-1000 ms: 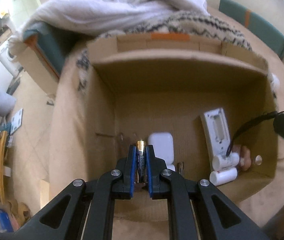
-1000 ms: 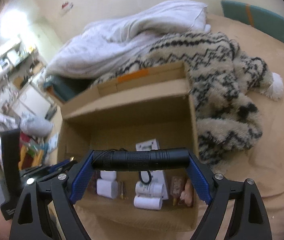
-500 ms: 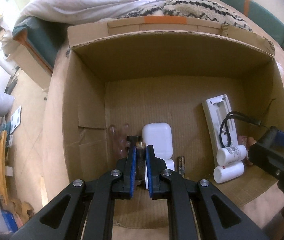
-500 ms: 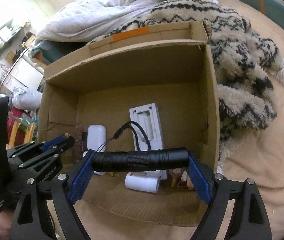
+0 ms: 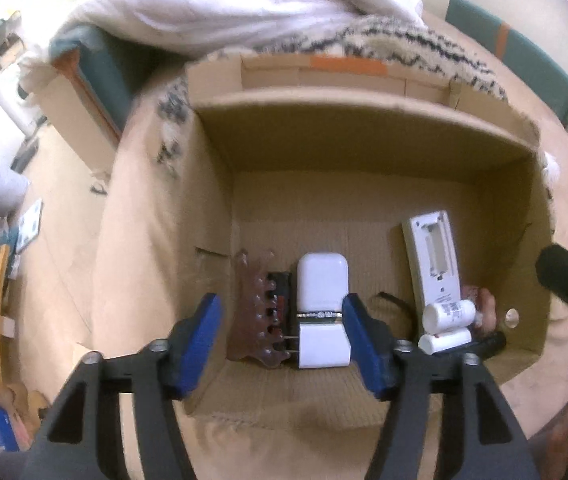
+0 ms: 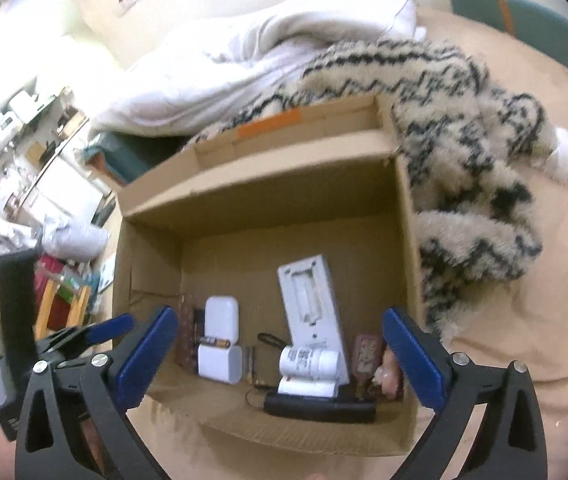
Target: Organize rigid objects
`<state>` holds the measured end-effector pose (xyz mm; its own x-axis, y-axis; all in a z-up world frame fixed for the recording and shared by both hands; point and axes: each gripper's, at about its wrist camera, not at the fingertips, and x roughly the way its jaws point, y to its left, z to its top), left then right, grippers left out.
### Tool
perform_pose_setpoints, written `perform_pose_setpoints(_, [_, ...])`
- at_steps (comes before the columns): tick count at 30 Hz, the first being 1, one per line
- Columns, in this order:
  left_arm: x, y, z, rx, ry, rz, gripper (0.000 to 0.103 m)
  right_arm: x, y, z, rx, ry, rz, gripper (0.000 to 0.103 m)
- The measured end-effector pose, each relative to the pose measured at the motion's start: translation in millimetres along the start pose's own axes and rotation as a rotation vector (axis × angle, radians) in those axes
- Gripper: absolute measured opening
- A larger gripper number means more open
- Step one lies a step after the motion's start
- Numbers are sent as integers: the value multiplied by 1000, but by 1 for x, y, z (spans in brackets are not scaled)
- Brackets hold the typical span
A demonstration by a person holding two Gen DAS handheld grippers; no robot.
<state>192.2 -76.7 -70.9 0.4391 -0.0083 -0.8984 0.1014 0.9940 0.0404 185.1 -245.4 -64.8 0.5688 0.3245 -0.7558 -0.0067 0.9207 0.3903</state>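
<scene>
— Jaws, left wrist view?
— Left gripper [image 5: 281, 336] spread wide, holding nothing, above the cardboard box [image 5: 364, 152]. A battery [image 5: 318, 314] lies across the white case [image 5: 322, 282].
— Right wrist view?
— Right gripper [image 6: 279, 352] also spread and empty. The black flashlight [image 6: 320, 403] lies on the box floor, touching the white bottles [image 6: 310, 362].

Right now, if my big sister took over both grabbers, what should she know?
Left gripper: open, holding nothing, above the cardboard box.
Right gripper: open, holding nothing.
In the box: battery lying across the white case and white charger, black flashlight along the near wall, two white bottles, white remote, brown hair clip.
Done: battery and flashlight are in.
Left: these views show nothing else waiting outside the box.
</scene>
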Motion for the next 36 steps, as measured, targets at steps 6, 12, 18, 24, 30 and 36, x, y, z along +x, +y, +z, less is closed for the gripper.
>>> perform_pose_setpoints(6, [-39, 17, -10, -18, -68, 7, 61, -30, 3, -7, 7, -63, 0, 103])
perform_pose_setpoints(12, [-81, 43, -32, -86, -136, 19, 61, -75, 27, -25, -84, -149, -42, 103])
perform_pose_setpoints(18, [-125, 63, -63, -115, -246, 2, 74, -110, 42, -53, -132, -210, -72, 103])
perform_pose_setpoints(24, [-146, 69, -96, -115, -332, 14, 95, -125, 48, -82, -170, -269, -93, 103])
perform_pose_setpoints(30, [-137, 67, -107, -106, -332, 0, 103, -124, 53, -89, -192, -326, -135, 103])
perform_pose_setpoints(36, [-129, 65, -107, -111, -304, 1, 103, -116, 51, -88, -189, -295, -141, 103])
